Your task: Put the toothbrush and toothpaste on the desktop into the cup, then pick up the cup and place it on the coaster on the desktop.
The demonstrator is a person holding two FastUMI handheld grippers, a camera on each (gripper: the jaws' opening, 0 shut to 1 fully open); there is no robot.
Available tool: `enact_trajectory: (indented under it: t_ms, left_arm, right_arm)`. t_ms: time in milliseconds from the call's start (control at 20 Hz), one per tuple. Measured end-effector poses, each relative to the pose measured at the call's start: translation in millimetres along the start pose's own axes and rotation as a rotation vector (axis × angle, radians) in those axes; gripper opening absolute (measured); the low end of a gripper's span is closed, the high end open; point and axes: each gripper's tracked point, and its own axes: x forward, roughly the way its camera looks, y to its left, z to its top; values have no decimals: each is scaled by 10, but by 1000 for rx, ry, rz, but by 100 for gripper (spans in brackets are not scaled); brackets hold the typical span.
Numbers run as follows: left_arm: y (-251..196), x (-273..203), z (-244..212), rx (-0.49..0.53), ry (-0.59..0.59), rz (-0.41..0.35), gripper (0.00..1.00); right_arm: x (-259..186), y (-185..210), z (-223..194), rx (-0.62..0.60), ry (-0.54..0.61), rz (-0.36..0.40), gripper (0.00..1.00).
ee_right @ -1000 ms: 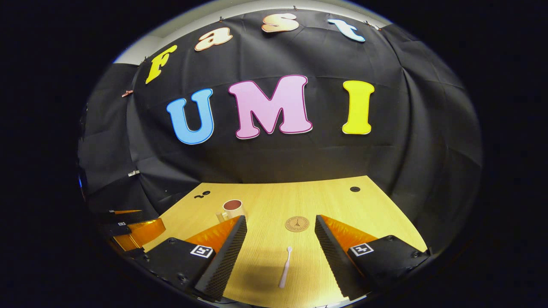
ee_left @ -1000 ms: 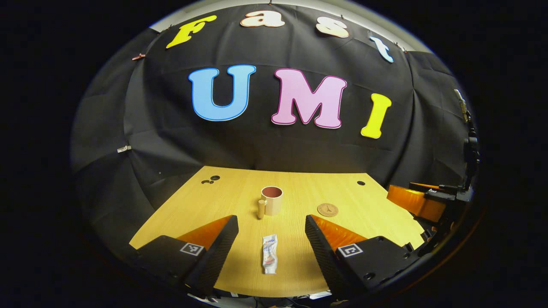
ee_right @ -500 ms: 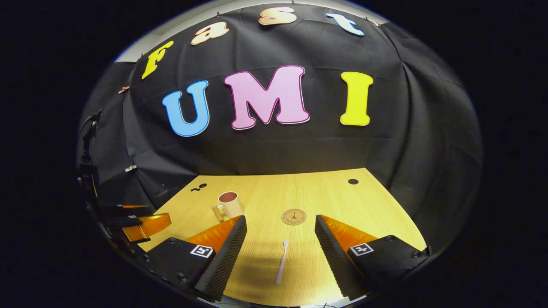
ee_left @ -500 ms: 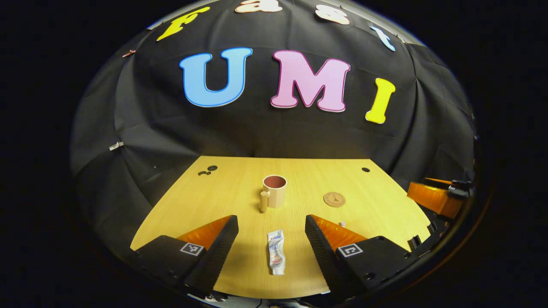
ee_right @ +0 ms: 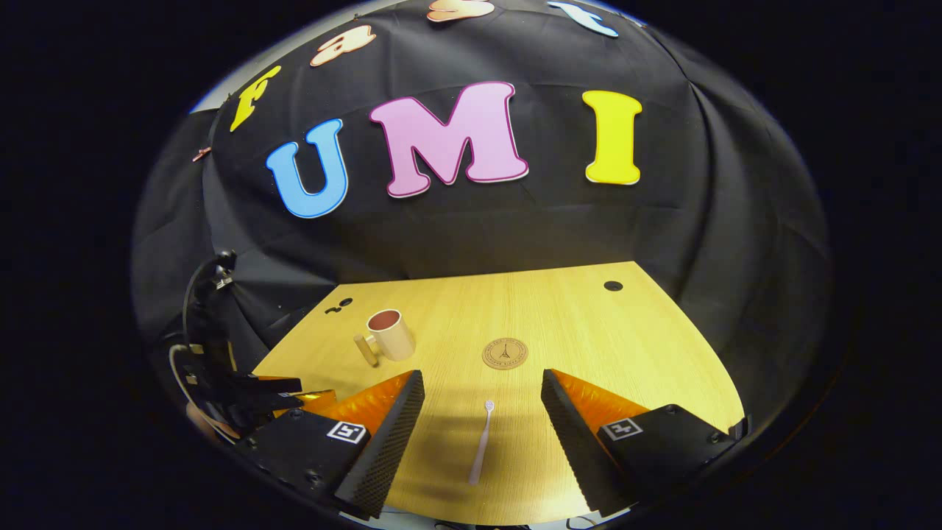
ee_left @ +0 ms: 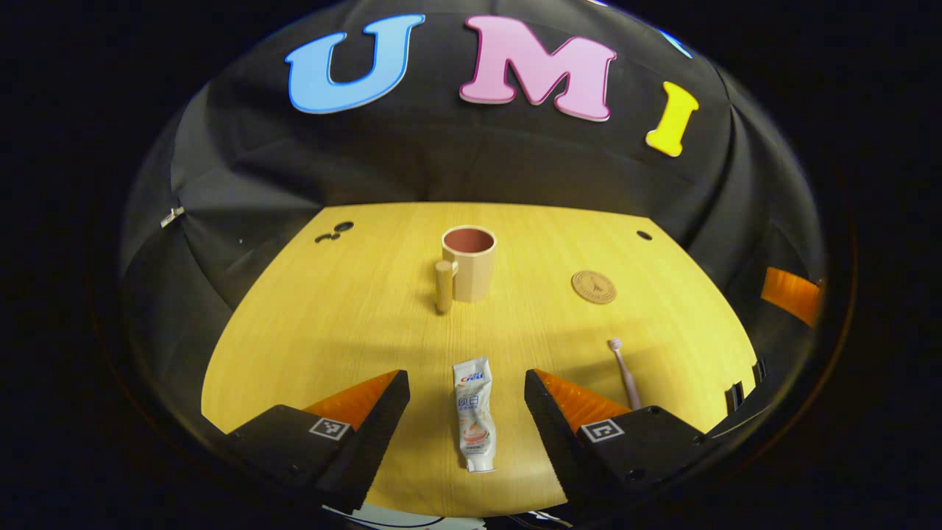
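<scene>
Tongs, both pairs wide, empty: my left tongs [ee_left: 464, 412] straddled the crinkled white toothpaste tube [ee_left: 473, 414], right tongs [ee_right: 482, 434] the slim white toothbrush [ee_right: 480, 442], lined up for pickup.

Left gripper view above toothpaste [ee_left: 473, 414], right gripper view above toothbrush [ee_right: 480, 442], both facing cup [ee_left: 469, 262]

Recording booth, black cloth wall [ee_right: 471, 228], wooden desktop [ee_right: 589, 331]
</scene>
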Motion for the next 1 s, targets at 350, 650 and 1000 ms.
enact_trajectory:
  t_ms: [350, 650, 1000]
  left_arm:
    - [64, 516, -417, -54, 162, 20, 98]
    - [57, 710, -734, -51, 262, 71, 92]
    - [-100, 759, -755, -22, 280, 81, 65]
  right_arm:
    - [309, -182, -114, -7, 79, 30, 99]
    - [531, -247, -184, -17, 126, 77, 99]
    - [639, -278, -365, 27, 180, 118, 99]
